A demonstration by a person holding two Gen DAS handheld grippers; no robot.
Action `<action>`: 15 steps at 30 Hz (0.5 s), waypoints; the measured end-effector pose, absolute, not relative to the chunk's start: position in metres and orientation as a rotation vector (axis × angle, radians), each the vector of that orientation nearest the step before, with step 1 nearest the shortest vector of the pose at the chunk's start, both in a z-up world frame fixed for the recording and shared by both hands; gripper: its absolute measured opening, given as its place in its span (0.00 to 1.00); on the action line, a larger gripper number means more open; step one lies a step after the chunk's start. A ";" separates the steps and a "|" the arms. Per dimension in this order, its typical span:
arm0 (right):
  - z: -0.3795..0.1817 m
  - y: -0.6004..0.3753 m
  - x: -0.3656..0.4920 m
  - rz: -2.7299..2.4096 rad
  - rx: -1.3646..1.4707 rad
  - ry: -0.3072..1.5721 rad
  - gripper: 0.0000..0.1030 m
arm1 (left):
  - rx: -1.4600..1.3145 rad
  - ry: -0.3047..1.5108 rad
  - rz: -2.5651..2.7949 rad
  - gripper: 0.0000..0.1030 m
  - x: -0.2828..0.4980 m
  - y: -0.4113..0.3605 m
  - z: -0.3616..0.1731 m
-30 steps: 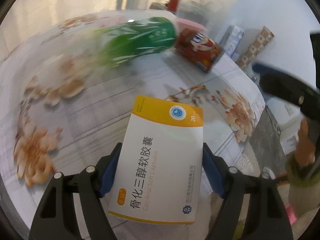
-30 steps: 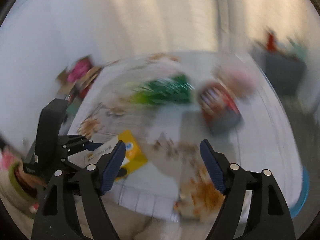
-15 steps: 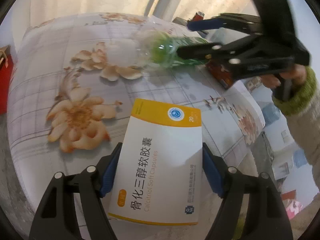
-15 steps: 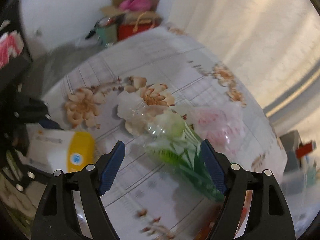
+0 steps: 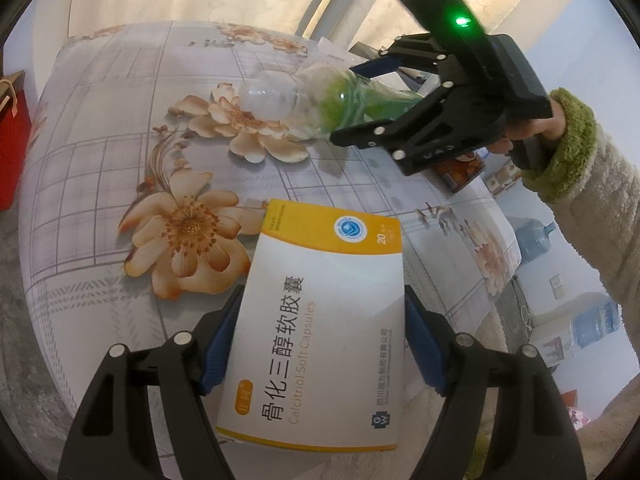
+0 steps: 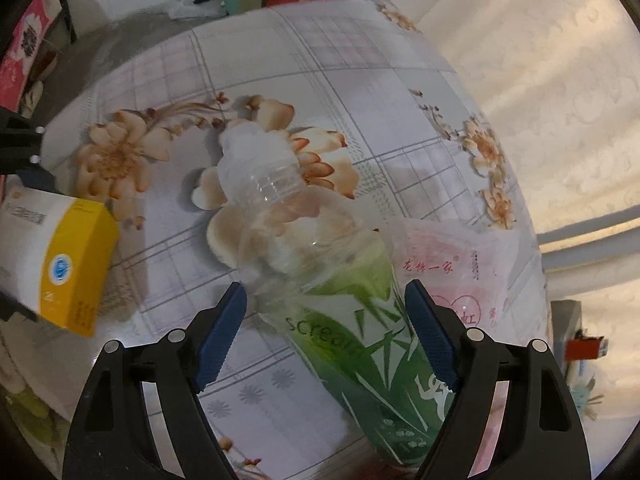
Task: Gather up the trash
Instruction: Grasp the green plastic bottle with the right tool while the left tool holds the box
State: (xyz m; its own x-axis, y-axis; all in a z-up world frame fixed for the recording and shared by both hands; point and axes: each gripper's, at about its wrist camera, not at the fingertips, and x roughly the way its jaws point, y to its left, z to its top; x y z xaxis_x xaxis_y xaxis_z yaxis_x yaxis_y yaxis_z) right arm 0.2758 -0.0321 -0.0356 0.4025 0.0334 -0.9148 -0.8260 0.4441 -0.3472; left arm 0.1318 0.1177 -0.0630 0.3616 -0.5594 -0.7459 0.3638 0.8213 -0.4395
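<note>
Clear, thin plastic makes up the bottle (image 6: 304, 264), which lies on its side on the flowered counter (image 6: 320, 80), neck toward the upper middle of the right wrist view and green label toward the bottom. It looks empty, so expect it to be very light, springy and a little slick; it will likely dent or skid if you squeeze hard or catch it off-centre.

Your right tool (image 6: 326, 334) is spread wide and straddles the bottle where the label begins. The right-hand pad looks close to or against the label, while the left-hand pad (image 6: 218, 336) stands clear of it, so nothing is gripped yet. Take hold across the labelled barrel, where the wall is widest and most even, rather than on the tapering clear shoulder, which would probably squirt out of the pads. Close gently, only until the wall gives a little.

A pink-printed bag (image 6: 460, 272) lies just beside the bottle, partly under it at the right of that view; mind that the pad does not snag it.

Your left tool (image 5: 322, 338) pinches the box (image 5: 320, 320), a white and yellow carton, stiff and light, held across its width at the bottom of the left wrist view, above the counter's near edge.
</note>
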 end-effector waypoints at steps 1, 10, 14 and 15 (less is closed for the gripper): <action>-0.037 -0.031 0.276 0.650 -0.965 1.006 0.72 | -0.215 1.042 -0.601 0.71 0.132 0.118 -0.063; -0.032 -0.028 0.286 0.557 -0.811 1.069 0.64 | -0.223 1.039 -0.586 0.71 0.130 0.119 -0.061; -0.014 -0.044 0.291 0.518 -0.569 1.158 0.64 | -0.227 1.038 -0.573 0.71 0.129 0.119 -0.062; -0.010 -0.049 0.290 0.507 -0.507 1.180 0.64 | -0.228 1.038 -0.569 0.71 0.129 0.118 -0.062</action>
